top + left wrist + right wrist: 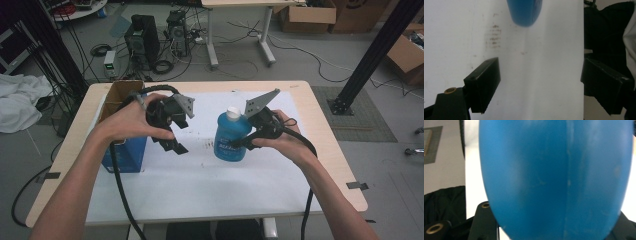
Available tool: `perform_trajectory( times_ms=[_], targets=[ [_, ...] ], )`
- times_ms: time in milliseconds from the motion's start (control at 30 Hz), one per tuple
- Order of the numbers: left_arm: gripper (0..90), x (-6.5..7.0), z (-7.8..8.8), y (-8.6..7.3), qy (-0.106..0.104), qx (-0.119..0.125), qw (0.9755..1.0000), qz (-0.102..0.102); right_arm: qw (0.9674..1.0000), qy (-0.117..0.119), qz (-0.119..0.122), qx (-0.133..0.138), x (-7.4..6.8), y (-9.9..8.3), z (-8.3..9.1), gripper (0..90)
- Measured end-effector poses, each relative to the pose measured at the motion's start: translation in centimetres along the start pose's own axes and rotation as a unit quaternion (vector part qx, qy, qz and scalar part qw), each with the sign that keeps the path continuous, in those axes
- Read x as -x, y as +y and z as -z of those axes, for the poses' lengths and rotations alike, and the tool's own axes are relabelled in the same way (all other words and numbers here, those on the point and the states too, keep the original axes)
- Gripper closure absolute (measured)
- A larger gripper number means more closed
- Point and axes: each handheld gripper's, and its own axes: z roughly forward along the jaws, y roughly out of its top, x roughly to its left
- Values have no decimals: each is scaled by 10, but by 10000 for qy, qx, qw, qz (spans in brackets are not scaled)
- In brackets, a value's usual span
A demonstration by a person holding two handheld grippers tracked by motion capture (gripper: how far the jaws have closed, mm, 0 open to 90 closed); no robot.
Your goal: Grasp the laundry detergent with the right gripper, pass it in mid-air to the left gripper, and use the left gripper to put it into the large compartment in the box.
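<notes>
Slippage is looking like the main risk: the right claw point(248, 141) is gripping the smooth, rounded blue bottle point(232, 137) low on its side, so it could twist or drop onto the white surface point(200, 175). The left claw point(172, 131) is hanging wide apart, holding nothing, beside the cardboard box point(120, 100).
</notes>
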Motion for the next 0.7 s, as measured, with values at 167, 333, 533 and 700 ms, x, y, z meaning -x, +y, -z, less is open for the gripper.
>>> perform_trajectory(
  times_ms=[167, 333, 533, 700],
  targets=[
    [169, -4, 17, 22, -64, 12, 9998, -196, 9998, 63, 159, -111, -4, 2, -8, 452],
    [168, -10, 23, 35, -154, -64, 9995, -272, 9994, 201, 269, -103, -8, 4, -14, 452],
    [168, -10, 21, 46, -219, -111, 9991, -348, 9991, 207, 340, -114, -10, 8, -15, 452],
    [169, -10, 13, 59, -289, -230, 9983, -461, 9983, 412, 395, -79, -10, 11, -17, 452]
  ],
)
